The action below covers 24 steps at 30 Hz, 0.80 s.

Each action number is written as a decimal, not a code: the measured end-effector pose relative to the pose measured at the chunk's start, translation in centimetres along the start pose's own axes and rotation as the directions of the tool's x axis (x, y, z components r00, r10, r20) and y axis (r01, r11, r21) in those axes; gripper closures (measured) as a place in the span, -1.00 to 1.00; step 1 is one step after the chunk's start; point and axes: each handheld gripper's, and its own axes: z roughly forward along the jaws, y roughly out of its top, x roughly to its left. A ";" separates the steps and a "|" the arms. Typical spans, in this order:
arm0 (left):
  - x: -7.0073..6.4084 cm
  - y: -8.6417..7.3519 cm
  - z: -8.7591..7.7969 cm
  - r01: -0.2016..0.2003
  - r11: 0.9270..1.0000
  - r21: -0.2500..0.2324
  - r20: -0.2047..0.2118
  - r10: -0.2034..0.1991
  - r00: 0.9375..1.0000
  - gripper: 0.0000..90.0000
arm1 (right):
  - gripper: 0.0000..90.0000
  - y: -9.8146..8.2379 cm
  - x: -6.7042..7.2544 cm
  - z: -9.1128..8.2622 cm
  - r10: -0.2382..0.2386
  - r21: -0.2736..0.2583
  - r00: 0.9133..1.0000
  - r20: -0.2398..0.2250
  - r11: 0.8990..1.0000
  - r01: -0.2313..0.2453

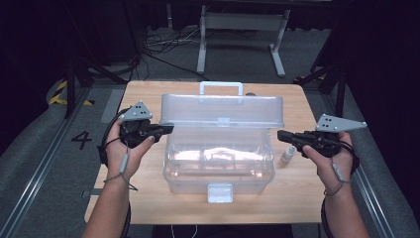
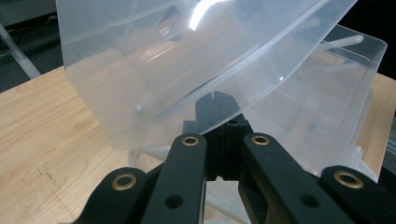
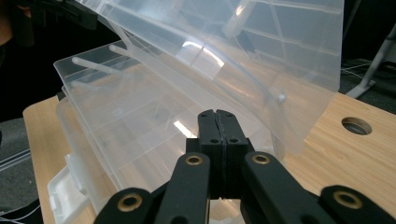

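Clear, glossy plastic makes up the storage box (image 1: pixel 218 163) that sits in the middle of the pale wood-grain tabletop (image 1: pixel 297 193) in the high view. Its hinged lid (image 1: pixel 222 110) stands raised at the back, with a looped carry handle (image 1: pixel 221 88) on top and a square latch tab (image 1: pixel 220 193) at the front wall. The left gripper (image 1: pixel 166 129), matte black with a grey three-cornered plate, reaches the lid's left end; the right gripper (image 1: pixel 280 135) points at the box's right side, with a small white bottle (image 1: pixel 287 155) standing just beside it on the tabletop.

In the left gripper view, the left gripper (image 2: pixel 215 97) has its flat black jaws clenched together, their tips lying at the lid's (image 2: pixel 187 56) lower edge; whether they touch it cannot be told. The translucent sheet curves overhead, with a small rivet-like pin at its corner.

In the right gripper view, the right gripper (image 3: pixel 217 113) likewise has its jaws pressed shut on nothing, aimed at the ribbed, see-through box wall (image 3: pixel 140 121) beneath the tilted lid (image 3: pixel 261 51). A round hole (image 3: pixel 356 125) is cut in the tabletop beyond.
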 end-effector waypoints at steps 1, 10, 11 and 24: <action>0.1 0.1 0.0 -0.002 1.000 0.000 -0.002 0.002 1.000 0.99 | 1.00 -0.1 0.0 -0.1 -0.003 0.002 1.000 0.006 1.000 0.003; 0.5 0.8 0.2 -0.003 1.000 -0.003 -0.007 0.003 1.000 0.99 | 0.88 -0.6 -0.2 -1.3 0.009 0.001 0.997 0.076 1.000 -0.009; 0.5 0.9 0.1 -0.001 1.000 0.000 -0.006 0.001 1.000 0.99 | 0.82 -0.7 -0.3 -1.4 0.007 0.000 0.996 0.089 1.000 -0.007; 1.1 1.7 0.3 -0.007 1.000 0.012 -0.011 0.007 1.000 0.99 | 0.17 0.0 -0.9 0.0 0.047 -0.075 0.980 0.192 0.997 -0.033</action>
